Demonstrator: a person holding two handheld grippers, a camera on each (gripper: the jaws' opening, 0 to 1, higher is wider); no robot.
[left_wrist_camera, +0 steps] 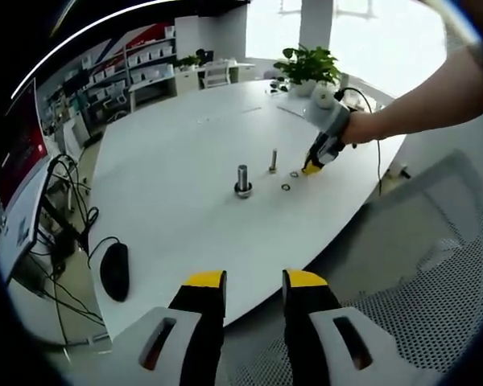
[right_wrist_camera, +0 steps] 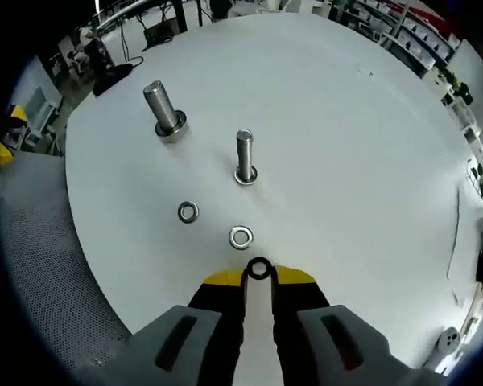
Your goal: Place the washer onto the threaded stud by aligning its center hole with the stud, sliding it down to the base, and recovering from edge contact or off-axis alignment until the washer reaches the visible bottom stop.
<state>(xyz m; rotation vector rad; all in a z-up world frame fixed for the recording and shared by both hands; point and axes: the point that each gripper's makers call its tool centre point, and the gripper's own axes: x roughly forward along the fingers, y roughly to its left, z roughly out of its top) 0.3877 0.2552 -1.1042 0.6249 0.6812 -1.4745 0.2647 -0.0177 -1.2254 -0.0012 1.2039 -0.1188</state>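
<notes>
In the right gripper view, the right gripper [right_wrist_camera: 258, 277] has its yellow-tipped jaws drawn nearly together on a dark washer [right_wrist_camera: 258, 268], pinched at its lower edge so the ring stands up between the tips with its hole facing the camera. How firmly the jaws bite cannot be made out, since the ring's lower rim is hidden between them. Two silver washers lie flat on the white table [right_wrist_camera: 346, 145]: one [right_wrist_camera: 241, 237] just ahead of the jaws, the other [right_wrist_camera: 188, 212] off to its left. Beyond them the slim threaded stud [right_wrist_camera: 245, 158] stands upright on its base, long axis pointing up from the tabletop. A thicker stud [right_wrist_camera: 163, 108] stands farther left, also upright.

In the left gripper view, the left gripper [left_wrist_camera: 254, 283] hangs off the table's near edge with jaws apart and nothing between them. A computer mouse [left_wrist_camera: 115, 271] rests near that edge.
</notes>
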